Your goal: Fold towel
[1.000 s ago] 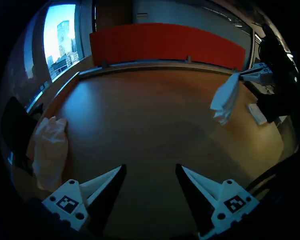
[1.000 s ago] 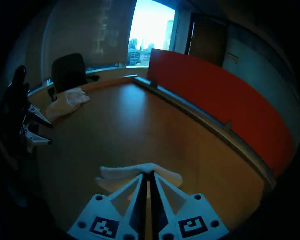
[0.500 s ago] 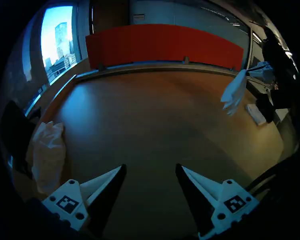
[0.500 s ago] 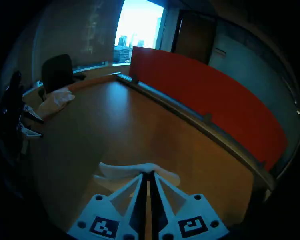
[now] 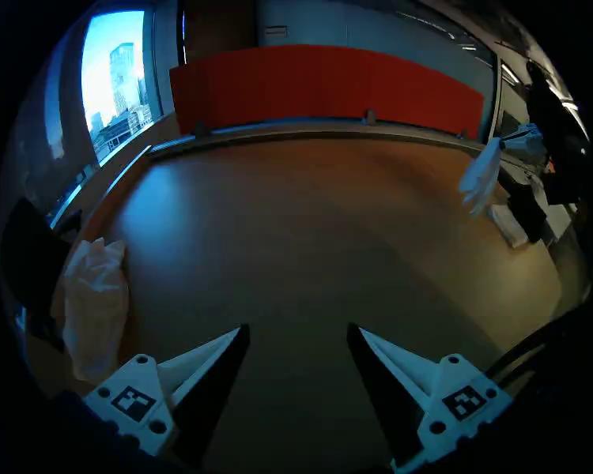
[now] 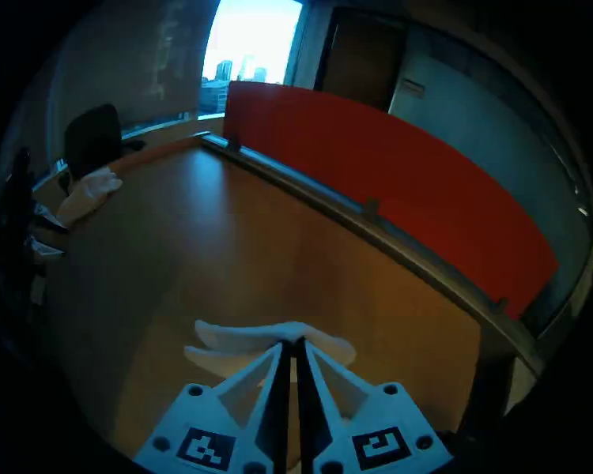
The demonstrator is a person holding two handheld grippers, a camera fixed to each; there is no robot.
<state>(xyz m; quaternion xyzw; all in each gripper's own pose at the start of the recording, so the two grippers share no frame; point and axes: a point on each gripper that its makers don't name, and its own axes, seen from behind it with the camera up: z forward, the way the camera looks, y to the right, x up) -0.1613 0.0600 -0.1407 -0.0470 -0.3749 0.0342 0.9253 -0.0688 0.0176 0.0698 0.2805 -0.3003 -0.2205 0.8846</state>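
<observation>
Right gripper (image 6: pixel 293 347): fingers pressed together with almost no gap, pinching the white towel (image 6: pixel 253 338). The cloth bunches out to both sides of the tips. In the left gripper view this gripper sits at the far right, held roughly level above the table's right side. The towel dangles limp from its tips, clear of the surface.

Left gripper (image 5: pixel 296 341): fingers spread wide, nothing between them. It is held low over the wooden table (image 5: pixel 296 221), pointing toward the red partition (image 5: pixel 328 83) along the far edge.

A heap of white cloth (image 5: pixel 95 296) lies at the table's left edge, next to a dark chair (image 5: pixel 28 268). Bright window (image 5: pixel 118 75) at upper left.
</observation>
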